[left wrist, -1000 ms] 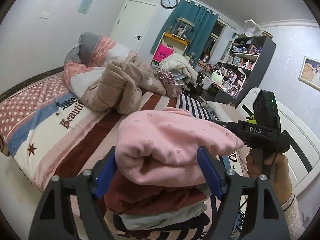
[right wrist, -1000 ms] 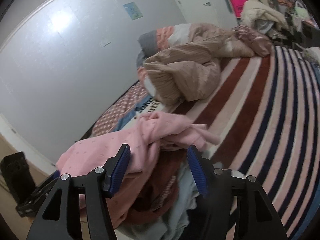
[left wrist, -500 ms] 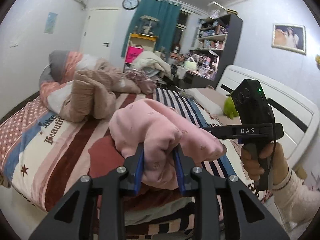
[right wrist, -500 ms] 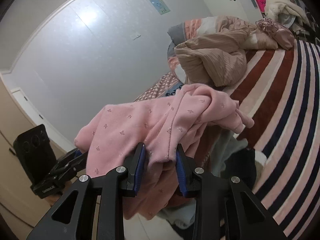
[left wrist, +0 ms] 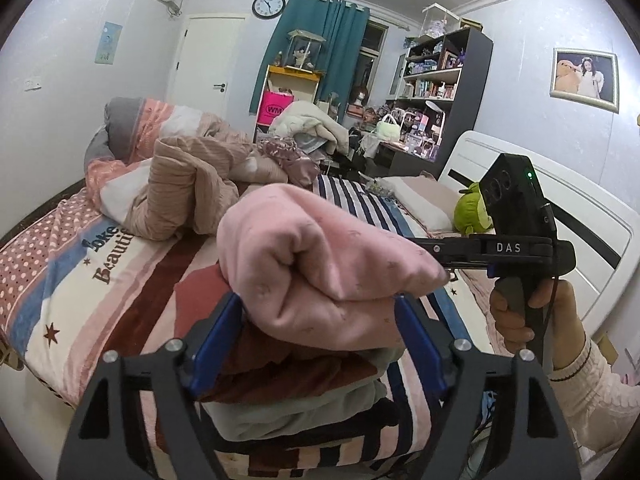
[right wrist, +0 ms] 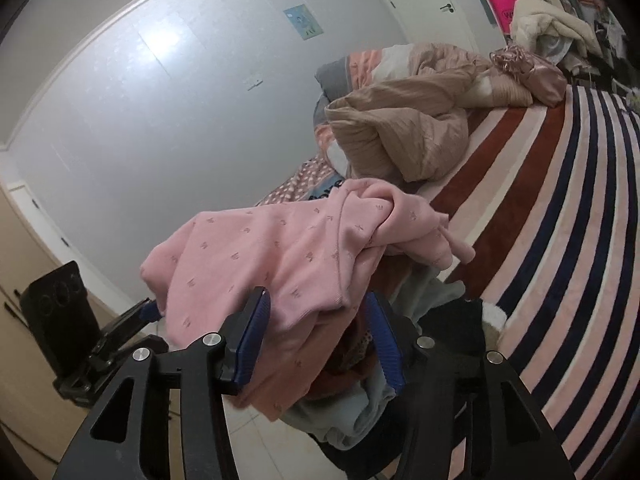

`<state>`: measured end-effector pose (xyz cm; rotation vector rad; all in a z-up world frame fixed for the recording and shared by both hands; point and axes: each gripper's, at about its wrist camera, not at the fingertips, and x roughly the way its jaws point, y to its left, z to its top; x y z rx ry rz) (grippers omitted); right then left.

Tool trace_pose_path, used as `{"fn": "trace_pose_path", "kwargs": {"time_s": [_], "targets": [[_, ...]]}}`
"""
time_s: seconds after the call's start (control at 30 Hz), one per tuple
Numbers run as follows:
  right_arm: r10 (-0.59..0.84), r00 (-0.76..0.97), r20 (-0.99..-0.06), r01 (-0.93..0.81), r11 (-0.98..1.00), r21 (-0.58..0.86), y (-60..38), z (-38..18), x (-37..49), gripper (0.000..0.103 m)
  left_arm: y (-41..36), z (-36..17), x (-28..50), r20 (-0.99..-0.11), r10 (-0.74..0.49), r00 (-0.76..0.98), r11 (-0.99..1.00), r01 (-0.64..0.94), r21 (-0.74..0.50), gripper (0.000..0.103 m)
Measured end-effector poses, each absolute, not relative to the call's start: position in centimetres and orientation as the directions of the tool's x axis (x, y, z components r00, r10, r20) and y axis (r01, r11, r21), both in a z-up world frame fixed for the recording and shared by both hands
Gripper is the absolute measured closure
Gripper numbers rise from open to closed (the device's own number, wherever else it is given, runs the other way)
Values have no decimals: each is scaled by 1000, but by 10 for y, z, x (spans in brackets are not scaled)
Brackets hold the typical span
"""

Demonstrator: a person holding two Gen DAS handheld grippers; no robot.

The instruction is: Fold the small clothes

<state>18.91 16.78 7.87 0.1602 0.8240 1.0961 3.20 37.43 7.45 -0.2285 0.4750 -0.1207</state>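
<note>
The pink garment (left wrist: pixel 320 264) sits folded on top of a stack of folded clothes (left wrist: pixel 296 396) at the near edge of the bed (left wrist: pixel 132 276), centre of the left wrist frame and lower centre of the right wrist frame. Left tongs (left wrist: pixel 320 344): blue pads apart, one each side of the pink bundle at its lower edge; contact w/ the cloth cannot be confirmed, no clamping visible. Right tongs (right wrist: pixel 316 340): pads also apart, straddling the garment's hanging hem; fabric lies between them, not pinched. Key relation: the bundle's long axis runs left-right across the left wrist frame, i.e. roughly across the left tongs' approach line and roughly along the right tongs' line, since the right tool enters from the right of that frame w/ the right hand (left wrist: pixel 532 312) on its grip. So the two tongs address the garment at approx. right angles: left on the broad side, right on the end. Both are about equally close. In the right wrist frame the far end of the garment is loose and bunched, upper right of the bundle, w/ a flap hanging toward the striped cover. Judgement: fold looks mostly done but untidy; next move prob. needs the loose end tucked or the bundle squared on the stack. Risk: pile overhangs the bed edge, may tip.
</note>
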Motion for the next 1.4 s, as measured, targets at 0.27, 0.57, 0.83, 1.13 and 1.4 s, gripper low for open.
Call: {"fn": "trace_pose_path", "kwargs": {"time_s": [0.27,0.57,0.83,1.13,1.4], "targets": [[826,227,-517,-725,497,477,165,80,193,52,379,74,28,-449,-127,884,974,26,-224,23],[797,351,-491,-773,543,330,124,84,169,49,334,80,-16,-341,74,937,989,-112,-95,23],[722,527,-448,-765,633,121,1,69,109,45,224,75,-25,-209,70,975,996,-81,-45,23],[510,767,-389,-563,826,-29,-155,29,38,27,77,52,1,-126,-22,992,1000,19,-20,14],[430,841,-329,-463,886,-25,-221,4,13,3,-11,18,18,-149,-17,989,1000,13,-29,3]]}}
